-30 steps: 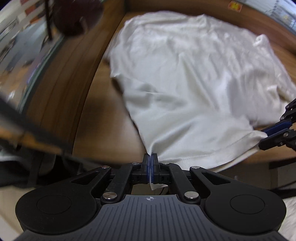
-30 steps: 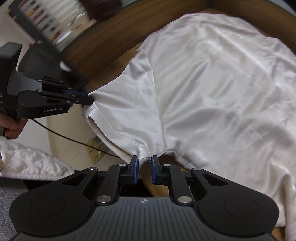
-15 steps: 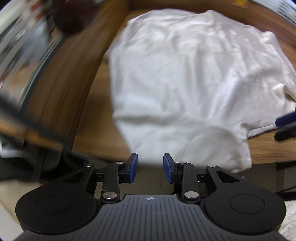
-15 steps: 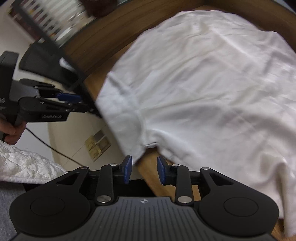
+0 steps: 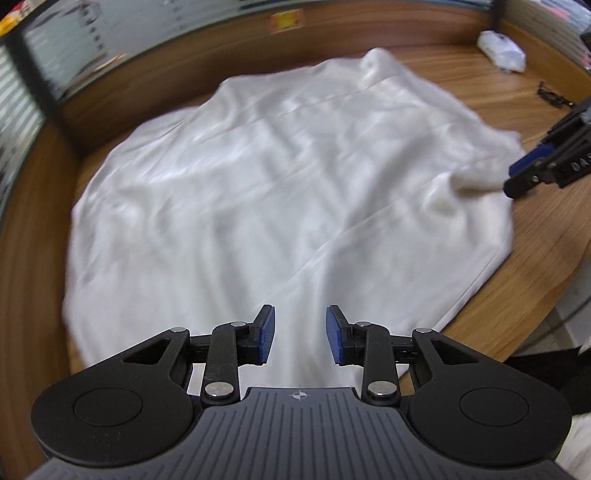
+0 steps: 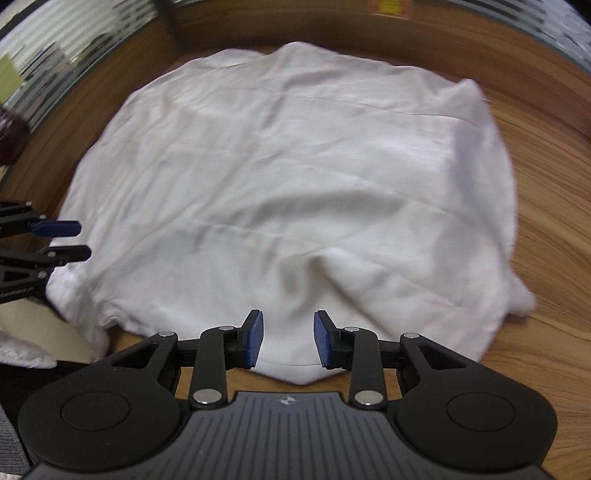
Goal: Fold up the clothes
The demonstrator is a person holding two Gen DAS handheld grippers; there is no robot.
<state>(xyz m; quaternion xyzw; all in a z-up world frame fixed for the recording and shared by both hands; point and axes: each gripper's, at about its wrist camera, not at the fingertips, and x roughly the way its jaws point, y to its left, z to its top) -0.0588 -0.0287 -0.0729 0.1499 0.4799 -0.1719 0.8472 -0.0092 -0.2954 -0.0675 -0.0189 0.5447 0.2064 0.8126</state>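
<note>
Both tongs (image 5: 300, 334) (image 6: 288, 339) angled down, parted above white shirt (image 5: 280, 192)

Both wrist fisheyes look steeply down, close over the wooden table (image 5: 535, 266); they share the white cloth garment (image 5: 277, 192) (image 6: 295, 177) filling each frame's centre.

A plain white T-shirt (image 5: 280, 192) covers most of the counter (image 5: 546, 236), which is warm brown wood with darker grain streaks. Both the left claw (image 5: 300, 339) and the right claw (image 6: 288, 339) are matte black with blue pads (image 5: 266, 334). Beyond the T-shirt, an orange-yellow label (image 5: 286, 21) marks the counter's brown back wall.
</note>
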